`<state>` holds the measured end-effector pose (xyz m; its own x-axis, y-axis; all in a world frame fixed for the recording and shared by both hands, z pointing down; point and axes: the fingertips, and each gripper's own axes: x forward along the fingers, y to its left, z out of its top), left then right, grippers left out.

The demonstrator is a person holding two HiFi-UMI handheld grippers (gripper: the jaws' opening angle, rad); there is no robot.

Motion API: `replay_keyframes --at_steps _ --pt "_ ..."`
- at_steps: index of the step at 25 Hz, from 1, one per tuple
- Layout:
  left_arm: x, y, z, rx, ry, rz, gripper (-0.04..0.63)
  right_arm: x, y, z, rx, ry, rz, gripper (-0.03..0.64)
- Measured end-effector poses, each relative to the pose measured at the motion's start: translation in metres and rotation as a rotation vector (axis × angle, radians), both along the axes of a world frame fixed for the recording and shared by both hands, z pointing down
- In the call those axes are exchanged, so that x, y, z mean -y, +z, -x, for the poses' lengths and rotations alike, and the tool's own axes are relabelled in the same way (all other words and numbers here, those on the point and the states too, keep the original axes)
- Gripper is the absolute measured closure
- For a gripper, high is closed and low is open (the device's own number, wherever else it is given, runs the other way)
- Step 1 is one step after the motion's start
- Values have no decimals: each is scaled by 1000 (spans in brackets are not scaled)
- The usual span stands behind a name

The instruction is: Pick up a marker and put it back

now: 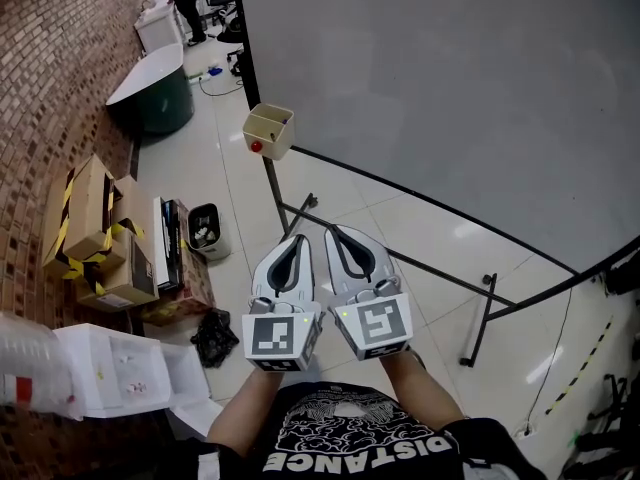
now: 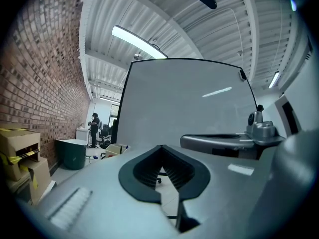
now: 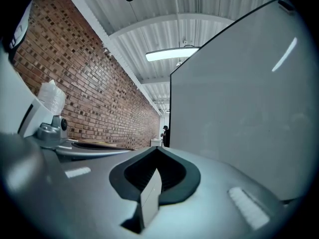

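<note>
Grey fingers (image 2: 107,200) with black pads, and both pairs are pinched together on nothing. The left gripper (image 1: 299,238) and right gripper (image 1: 334,231) sit side by side, almost touching, pulled in close to the person's chest and pointing level. My read is that's just a carry pose: tucked in and closed so nothing snags while walking up to the work spot. No grab has started.

As for the marker, it isn't anywhere near the fingers. Ahead of the fingertips and a bit to the left, well apart, there's a small beige box (image 1: 270,128) hung at the lower corner of the whiteboard (image 1: 450,88). In the left gripper view something thin with a blue tip seems to poke out of that box, so I'd guess that's the marker (image 2: 125,147) sitting in its home spot, but it's too small to be sure. A red dot on the box's side could be a magnet or a cap, can't tell.

Makes sense as a holder: right at the board's edge and open on top, so fingers coming in from above should get a clean pinch, once they open up.
</note>
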<state>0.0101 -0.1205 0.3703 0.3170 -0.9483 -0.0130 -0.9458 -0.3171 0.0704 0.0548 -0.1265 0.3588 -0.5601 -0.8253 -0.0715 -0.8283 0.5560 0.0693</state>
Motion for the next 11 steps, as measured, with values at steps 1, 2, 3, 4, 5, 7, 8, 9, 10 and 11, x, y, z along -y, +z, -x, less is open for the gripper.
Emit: replay_keyframes --at_steps 1,2,3,4,5,7,8,9,10,11 --pt "-4 0 -1 -2 0 0 589 -3 0 -1 0 -2 -1 617" --pt "-7 1 -2 0 7 -4 589 -7 0 -1 -1 -4 0 617" --pt "-10 2 -3 3 11 -7 589 -10 0 -1 -1 -6 1 617" --pt "-13 1 -3 5 6 -5 589 -13 0 -2 -2 -7 0 617" --pt "-16 1 -2 4 -4 1 589 -15 0 -2 -2 -7 -1 617" --pt "-21 2 -4 8 1 -2 589 -21 0 -3 2 -4 -2 617" --pt "-24 2 -5 10 8 -9 589 -23 0 -4 4 -4 -3 617" --pt "-26 2 -6 10 11 -14 589 -26 0 -4 4 -3 -4 617" --pt "-29 2 -6 10 13 -17 589 -29 1 -4 5 -3 -6 617" --pt "-31 3 -7 10 16 -20 589 -31 1 -5 6 -3 -8 617"
